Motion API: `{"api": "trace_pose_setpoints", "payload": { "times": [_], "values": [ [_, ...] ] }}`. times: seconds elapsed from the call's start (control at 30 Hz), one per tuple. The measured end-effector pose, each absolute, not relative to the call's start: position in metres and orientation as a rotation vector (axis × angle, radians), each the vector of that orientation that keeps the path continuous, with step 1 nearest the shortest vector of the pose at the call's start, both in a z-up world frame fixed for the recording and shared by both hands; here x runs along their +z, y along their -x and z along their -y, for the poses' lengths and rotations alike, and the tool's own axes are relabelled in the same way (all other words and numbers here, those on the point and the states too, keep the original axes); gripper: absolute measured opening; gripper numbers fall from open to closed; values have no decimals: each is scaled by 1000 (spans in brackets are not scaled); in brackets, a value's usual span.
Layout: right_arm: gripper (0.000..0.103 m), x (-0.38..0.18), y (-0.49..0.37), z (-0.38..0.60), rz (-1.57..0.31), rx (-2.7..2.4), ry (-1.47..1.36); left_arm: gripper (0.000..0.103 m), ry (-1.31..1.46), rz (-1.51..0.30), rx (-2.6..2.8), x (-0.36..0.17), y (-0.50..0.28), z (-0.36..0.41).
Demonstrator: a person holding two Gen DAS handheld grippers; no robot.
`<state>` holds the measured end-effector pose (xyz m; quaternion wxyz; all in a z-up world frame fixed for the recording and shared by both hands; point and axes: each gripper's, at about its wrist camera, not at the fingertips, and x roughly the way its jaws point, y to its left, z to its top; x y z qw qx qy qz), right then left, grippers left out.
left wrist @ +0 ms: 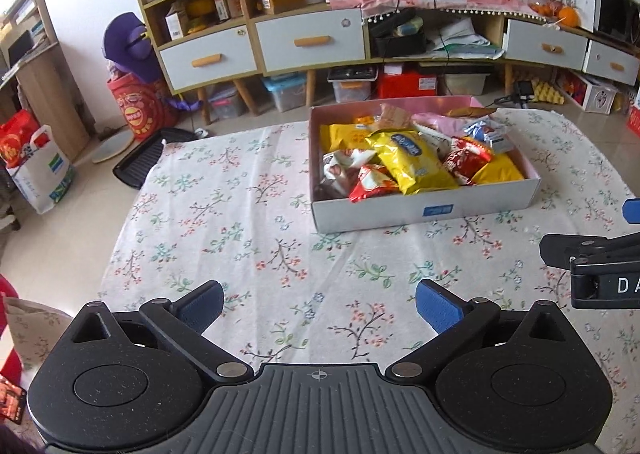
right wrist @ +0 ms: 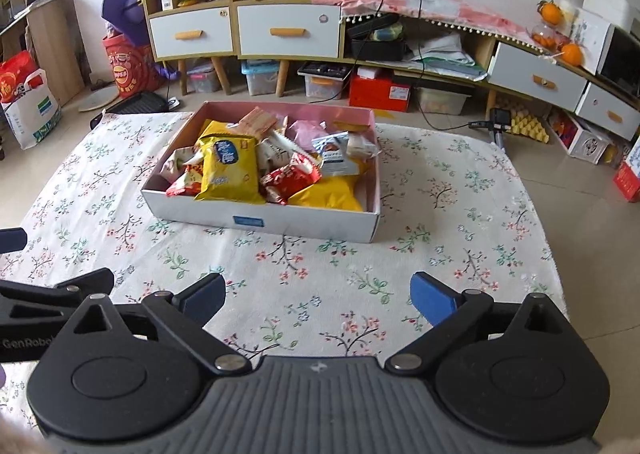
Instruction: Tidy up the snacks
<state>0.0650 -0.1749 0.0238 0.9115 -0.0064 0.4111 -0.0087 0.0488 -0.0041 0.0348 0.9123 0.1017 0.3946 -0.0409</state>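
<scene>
Cloth (left wrist: 248, 214) bare before box (left wrist: 424, 210) of snacks (left wrist: 412, 158)

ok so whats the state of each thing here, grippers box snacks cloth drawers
left gripper: open, empty
right gripper: open, empty
box: lidless, full of snacks
yellow snack bag: lying on top of the pile
floral cloth: spread flat, nothing loose on it
white drawers: shut

snack box (right wrist: 264, 220): shallow white cardboard, pink inside, blue label on near wall, open top, flat on floral cloth toward its far edge | snacks: loose heap inside | yellow packet (right wrist: 228, 170) on top, lengthwise | red wrappers (right wrist: 290, 178) beside it | none on cloth
</scene>
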Motion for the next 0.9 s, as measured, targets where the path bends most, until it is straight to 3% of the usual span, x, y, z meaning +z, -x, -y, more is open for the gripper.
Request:
{"api": "trace_pose_setpoints", "payload": {
  "times": [0.9],
  "values": [
    [99, 18, -64, 163, -863, -62, 94, 103, -179, -857, -94, 30, -49, 6]
  ]
}}
